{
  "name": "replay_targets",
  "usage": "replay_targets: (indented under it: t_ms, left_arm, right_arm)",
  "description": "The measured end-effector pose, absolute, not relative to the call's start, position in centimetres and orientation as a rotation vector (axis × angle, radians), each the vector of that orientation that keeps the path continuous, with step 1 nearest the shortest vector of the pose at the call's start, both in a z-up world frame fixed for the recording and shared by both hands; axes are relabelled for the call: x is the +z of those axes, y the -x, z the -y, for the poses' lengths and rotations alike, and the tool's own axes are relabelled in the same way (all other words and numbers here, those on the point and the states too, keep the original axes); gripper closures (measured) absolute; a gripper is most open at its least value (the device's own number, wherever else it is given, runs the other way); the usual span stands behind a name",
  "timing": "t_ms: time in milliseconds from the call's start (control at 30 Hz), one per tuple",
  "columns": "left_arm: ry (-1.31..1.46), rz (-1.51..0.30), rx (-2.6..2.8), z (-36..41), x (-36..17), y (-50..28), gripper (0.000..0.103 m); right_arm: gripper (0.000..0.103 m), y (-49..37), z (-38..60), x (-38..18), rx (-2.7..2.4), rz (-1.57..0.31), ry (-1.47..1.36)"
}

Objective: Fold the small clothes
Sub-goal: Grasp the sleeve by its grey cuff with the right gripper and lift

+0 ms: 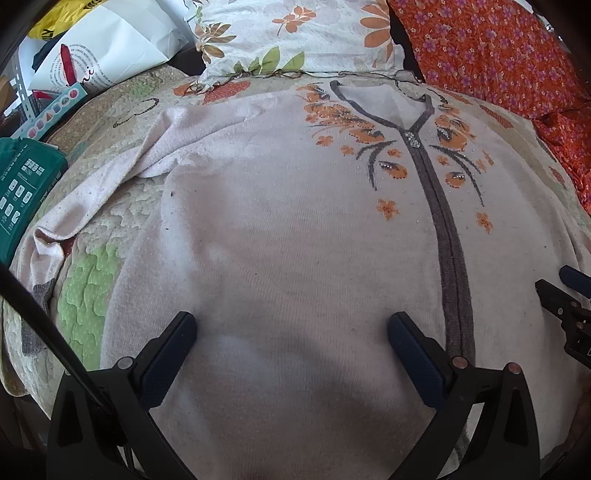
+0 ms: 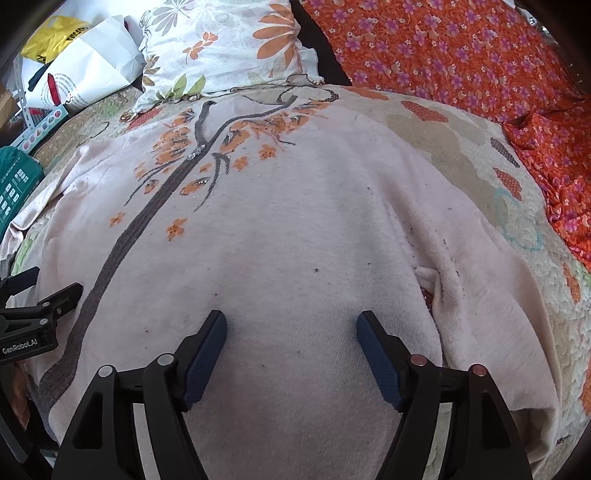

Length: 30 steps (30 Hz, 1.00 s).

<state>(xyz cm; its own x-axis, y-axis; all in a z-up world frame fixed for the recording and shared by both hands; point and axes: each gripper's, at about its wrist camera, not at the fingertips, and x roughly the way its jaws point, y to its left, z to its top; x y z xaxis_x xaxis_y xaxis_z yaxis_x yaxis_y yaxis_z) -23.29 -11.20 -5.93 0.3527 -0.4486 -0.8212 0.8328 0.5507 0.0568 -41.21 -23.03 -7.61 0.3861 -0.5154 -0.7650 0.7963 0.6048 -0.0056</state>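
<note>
A pale pink knit cardigan (image 1: 280, 221) lies spread flat, front up, on a quilted bedspread (image 1: 92, 280) over the bed. A grey band (image 1: 448, 240) runs down its middle, with orange flowers and small beads at the neckline. One sleeve (image 1: 110, 173) trails out wrinkled. The left tongs (image 1: 291, 328) and right tongs (image 2: 291, 325) hover over the lower body, both spread apart, gripping nothing. Behind lie a floral pillow (image 1: 295, 33), orange flowered cloth (image 2: 461, 55), a white paper bag (image 1: 110, 48) and a green box (image 1: 26, 184).
</note>
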Motion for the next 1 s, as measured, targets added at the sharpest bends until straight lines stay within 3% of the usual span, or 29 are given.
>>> replay_targets:
  t_ms: [133,267,467,600,833,900,933,967,1000]
  left_arm:
    - [-0.525,-0.886,-0.882,11.4,-5.6,23.1,0.0]
    - [-0.446,-0.92,-0.942,10.8,-3.9,22.9,0.014]
    - [-0.358,-0.827,-0.967,9.2,-0.3,22.4,0.014]
    - [-0.323,-0.887,-0.97,9.0,-0.4,21.5,0.014]
    - [-0.299,-0.936,-0.963,8.5,-1.0,21.1,0.014]
    - [-0.296,-0.94,-0.96,8.4,-1.1,21.1,0.014]
    - [-0.295,-0.942,-0.959,8.4,-1.1,21.0,0.014]
    - [-0.294,-0.945,-0.959,8.4,-1.1,21.0,0.014]
    - [-0.291,-0.946,-0.96,8.4,-1.0,21.0,0.014]
  right_arm:
    - [0.021,41.2,22.9,-7.7,-0.868,-0.798,-0.389]
    - [0.024,41.8,22.9,-6.8,-0.851,-0.795,-0.444]
    - [0.026,49.9,21.4,1.1,-0.945,-0.637,-0.477]
    - [0.026,54.9,22.0,1.2,-1.066,-0.769,-0.504]
    - [0.027,57.5,21.1,-3.8,-1.076,-0.928,-0.632]
    - [0.041,57.6,20.8,-5.2,-1.088,-0.977,-0.643]
    - [0.072,57.7,20.8,-5.7,-1.093,-1.017,-0.643]
    - [0.096,57.6,20.9,-6.2,-1.089,-1.072,-0.641]
    - [0.096,58.0,21.1,-6.2,-1.09,-1.115,-0.632]
